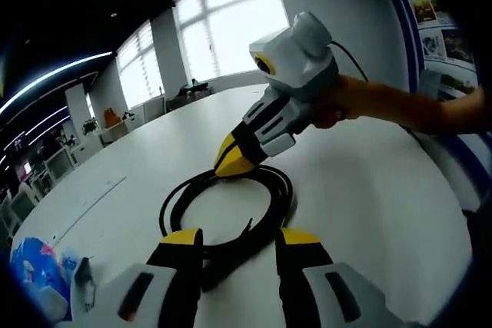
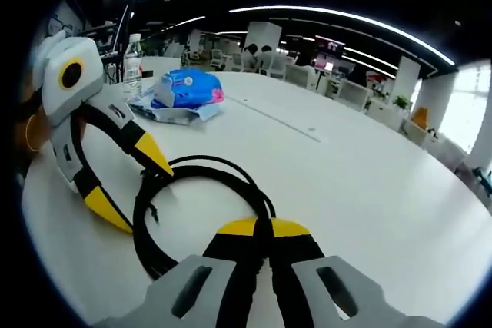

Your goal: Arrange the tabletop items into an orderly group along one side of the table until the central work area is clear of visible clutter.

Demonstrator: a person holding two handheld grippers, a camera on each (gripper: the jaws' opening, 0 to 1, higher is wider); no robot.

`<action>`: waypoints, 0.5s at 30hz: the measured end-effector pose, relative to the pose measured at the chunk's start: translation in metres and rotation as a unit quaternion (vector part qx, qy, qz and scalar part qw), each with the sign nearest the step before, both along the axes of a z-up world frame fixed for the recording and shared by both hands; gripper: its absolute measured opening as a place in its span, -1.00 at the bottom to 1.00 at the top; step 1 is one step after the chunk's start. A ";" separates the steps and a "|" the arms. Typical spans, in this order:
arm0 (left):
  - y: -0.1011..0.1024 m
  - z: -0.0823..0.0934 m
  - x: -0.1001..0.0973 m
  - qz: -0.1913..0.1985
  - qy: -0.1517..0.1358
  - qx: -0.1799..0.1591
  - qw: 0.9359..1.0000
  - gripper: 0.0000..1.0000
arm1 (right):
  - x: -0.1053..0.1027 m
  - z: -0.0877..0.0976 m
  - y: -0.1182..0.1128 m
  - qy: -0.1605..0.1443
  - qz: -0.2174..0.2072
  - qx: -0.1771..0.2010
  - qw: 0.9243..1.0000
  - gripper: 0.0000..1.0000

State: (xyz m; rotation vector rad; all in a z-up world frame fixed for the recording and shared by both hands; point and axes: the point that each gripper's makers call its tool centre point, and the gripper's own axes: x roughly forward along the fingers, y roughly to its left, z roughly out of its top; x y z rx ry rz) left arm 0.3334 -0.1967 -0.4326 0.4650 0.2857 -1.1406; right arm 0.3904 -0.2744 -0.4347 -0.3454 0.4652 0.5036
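- Centrally in the left gripper view, a coiled black cable (image 1: 231,209) lies in a loose oval loop on the smooth white desk (image 1: 369,190), its long axis running from lower left to upper right of the frame.
- Rising from the bottom of that view, the left gripper (image 1: 240,242) has its yellow-tipped fingers apart, straddling the near edge of the coil with a loose cable end between them.
- Reaching down from the upper right, the right gripper (image 1: 233,160) slants toward the loop's far side, fingers pressed together on the cable; an orange sleeve (image 1: 400,105) is behind it.
- Upper left in the right gripper view, a glossy blue wipes packet (image 2: 188,88) lies flat beside a clear plastic water bottle (image 2: 133,55) standing upright.
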 end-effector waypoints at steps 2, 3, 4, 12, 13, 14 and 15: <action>0.001 0.001 0.000 0.002 -0.002 0.000 1.000 -0.27 | 0.000 0.000 0.000 0.002 0.000 0.006 1.000 -0.96; 0.003 0.001 0.000 0.003 -0.002 -0.001 1.000 -0.27 | 0.000 0.001 0.000 0.002 0.000 0.009 1.000 -0.96; 0.003 0.002 0.000 0.004 -0.002 -0.002 1.000 -0.27 | 0.000 0.000 0.000 0.001 0.001 0.008 1.000 -0.96; 0.008 0.005 -0.001 0.005 -0.008 0.001 1.000 -0.26 | -0.005 0.004 0.004 -0.009 0.012 -0.007 1.000 -0.96; 0.008 0.004 -0.002 0.006 -0.008 0.002 1.000 -0.26 | -0.005 0.004 0.004 -0.008 0.013 -0.007 1.000 -0.96; 0.009 0.004 -0.002 0.007 -0.009 0.003 1.000 -0.26 | -0.006 0.003 0.004 -0.006 0.014 -0.008 1.000 -0.96; 0.011 0.003 -0.002 0.010 -0.011 0.006 1.000 -0.26 | -0.008 0.002 0.004 -0.004 0.015 -0.010 1.000 -0.95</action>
